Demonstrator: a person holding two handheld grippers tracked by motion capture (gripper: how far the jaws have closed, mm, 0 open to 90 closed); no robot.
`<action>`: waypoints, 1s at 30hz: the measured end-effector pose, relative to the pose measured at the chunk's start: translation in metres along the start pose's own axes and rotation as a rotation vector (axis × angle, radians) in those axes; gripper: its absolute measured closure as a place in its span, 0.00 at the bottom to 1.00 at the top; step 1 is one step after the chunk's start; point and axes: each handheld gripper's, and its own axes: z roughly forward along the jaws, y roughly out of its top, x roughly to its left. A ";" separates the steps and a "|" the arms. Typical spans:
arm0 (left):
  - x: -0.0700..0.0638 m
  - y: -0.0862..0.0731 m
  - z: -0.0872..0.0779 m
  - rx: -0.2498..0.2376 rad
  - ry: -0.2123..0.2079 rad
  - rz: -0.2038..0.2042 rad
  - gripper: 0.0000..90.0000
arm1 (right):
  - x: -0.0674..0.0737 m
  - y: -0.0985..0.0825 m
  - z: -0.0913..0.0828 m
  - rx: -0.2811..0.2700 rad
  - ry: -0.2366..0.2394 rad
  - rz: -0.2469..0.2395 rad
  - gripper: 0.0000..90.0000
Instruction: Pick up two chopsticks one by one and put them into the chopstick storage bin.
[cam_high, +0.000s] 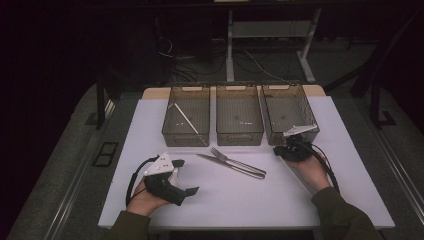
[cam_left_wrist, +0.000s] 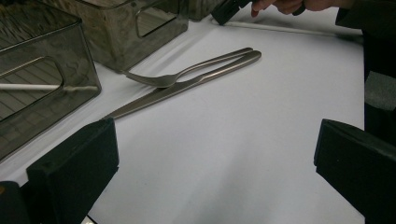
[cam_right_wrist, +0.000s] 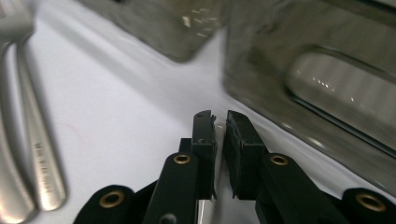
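Observation:
My right gripper (cam_high: 283, 150) rests on the table just in front of the right bin (cam_high: 311, 107). Its jaws (cam_right_wrist: 218, 122) are nearly together, shut on a thin white stick (cam_right_wrist: 206, 212) that runs back under the hand (cam_left_wrist: 289, 29). A steel fork (cam_high: 230, 159) and a knife (cam_high: 225, 165) lie side by side mid-table, to the left of that gripper. My left gripper (cam_high: 186, 176) sits at the front left with its jaws wide open (cam_left_wrist: 217, 140) and nothing between them, pointing toward the fork (cam_left_wrist: 187, 74) and knife (cam_left_wrist: 177, 88).
Three clear bins stand in a row at the back. The left bin (cam_high: 172, 134) holds another white stick (cam_high: 188, 121). The middle bin (cam_high: 239, 136) looks bare. Bare white tabletop (cam_high: 240, 200) lies between the hands. The floor beyond is dark with cables.

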 end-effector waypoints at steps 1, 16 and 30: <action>0.000 0.000 0.000 -0.001 0.000 -0.001 0.00 | 0.003 0.001 0.001 0.001 0.009 -0.008 0.91; -0.001 0.000 0.000 -0.001 -0.002 -0.008 0.00 | 0.013 0.005 -0.014 -0.042 0.062 -0.037 0.71; -0.002 -0.001 0.000 0.001 -0.008 -0.001 0.00 | 0.018 -0.037 -0.067 -0.055 0.038 -0.003 0.70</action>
